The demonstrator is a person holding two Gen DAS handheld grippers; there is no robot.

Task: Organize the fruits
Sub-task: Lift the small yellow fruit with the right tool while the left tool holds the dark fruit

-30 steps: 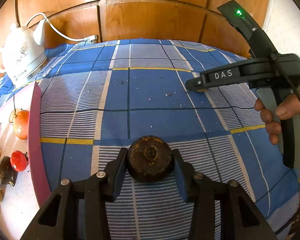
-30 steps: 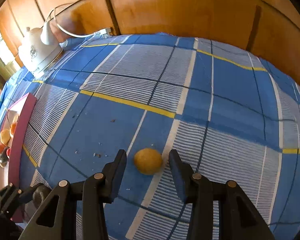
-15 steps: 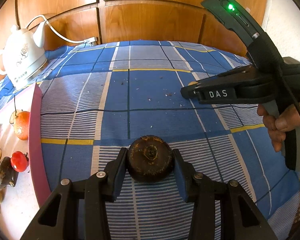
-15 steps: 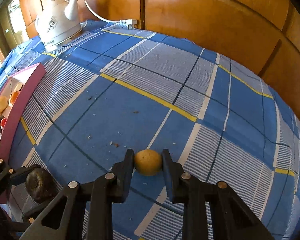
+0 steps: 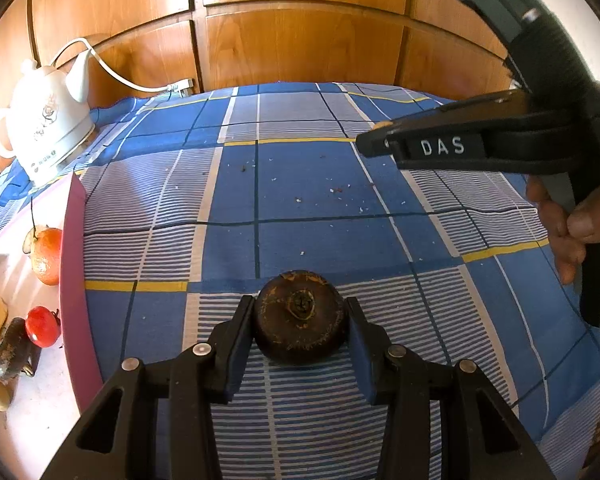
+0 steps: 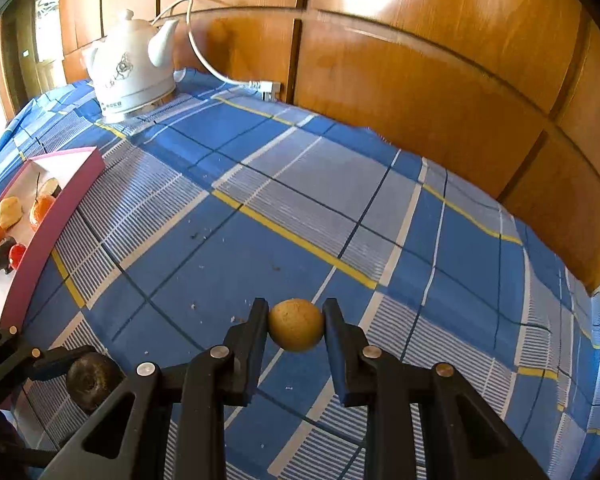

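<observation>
My left gripper (image 5: 300,330) is shut on a dark brown round fruit (image 5: 300,318), held low over the blue checked cloth. In the right wrist view that brown fruit (image 6: 90,384) shows at the lower left between the left gripper's fingers. My right gripper (image 6: 296,324) is shut on a small yellow round fruit (image 6: 296,324), lifted a little above the cloth. Seen from the left wrist, the right gripper (image 5: 374,140) reaches in from the right, with only a sliver of the yellow fruit (image 5: 382,124) showing at its tip. A person's hand (image 5: 572,228) holds its handle.
A pink-rimmed tray (image 5: 70,280) at the left holds several fruits, among them an orange one (image 5: 46,256) and a small red one (image 5: 42,326). The tray (image 6: 56,216) also shows in the right wrist view. A white kettle (image 6: 130,68) with its cord stands at the back, before wooden panelling.
The right gripper closed on the yellow fruit, lifted it off the cloth and rolled, swinging left toward the tray. The left gripper kept still with the brown fruit.
</observation>
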